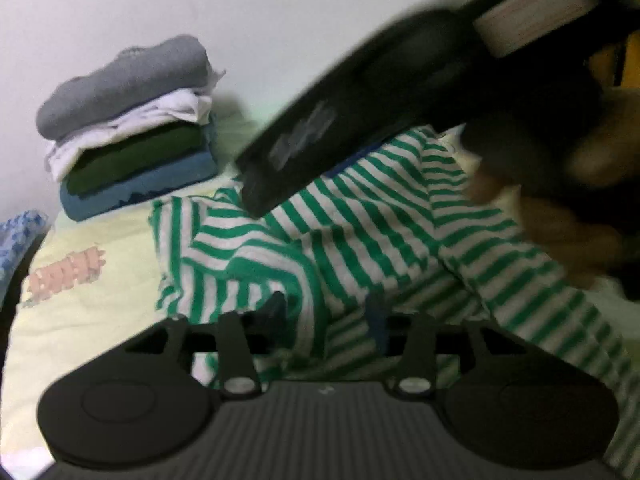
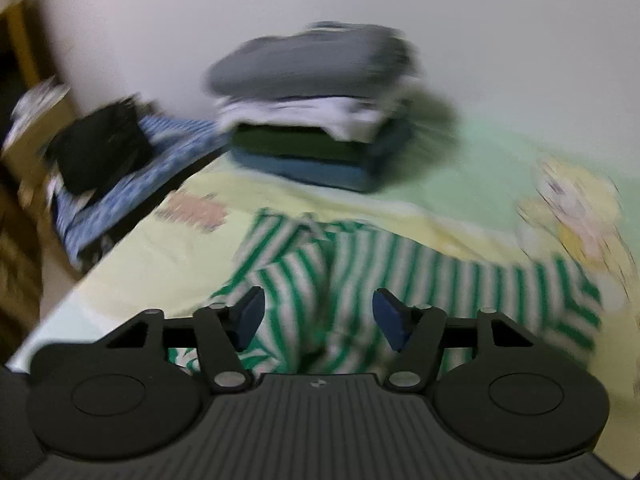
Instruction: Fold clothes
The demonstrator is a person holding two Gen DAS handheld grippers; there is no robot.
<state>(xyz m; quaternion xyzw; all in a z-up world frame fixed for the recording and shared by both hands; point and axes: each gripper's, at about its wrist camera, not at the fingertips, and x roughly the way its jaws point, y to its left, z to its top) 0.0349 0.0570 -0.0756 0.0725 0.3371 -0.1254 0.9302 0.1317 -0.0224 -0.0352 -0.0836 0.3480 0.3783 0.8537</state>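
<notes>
A green and white striped shirt point(image 1: 360, 220) lies crumpled on the pale yellow bed cover point(image 1: 92, 308). My left gripper point(image 1: 326, 314) is open, its fingers low over the shirt's near folds. The right gripper's black body point(image 1: 360, 120) crosses the upper right of the left wrist view, held by a hand above the shirt. In the right wrist view the striped shirt point(image 2: 360, 272) lies just beyond my right gripper point(image 2: 318, 316), which is open with nothing between its blue pads point(image 2: 250, 316). That view is blurred.
A stack of folded clothes point(image 1: 132, 128), grey on white, green and blue, stands at the back against the white wall; it also shows in the right wrist view point(image 2: 320, 120). A blue patterned cloth point(image 2: 132, 168) with a black item point(image 2: 100, 152) lies off the bed's left edge.
</notes>
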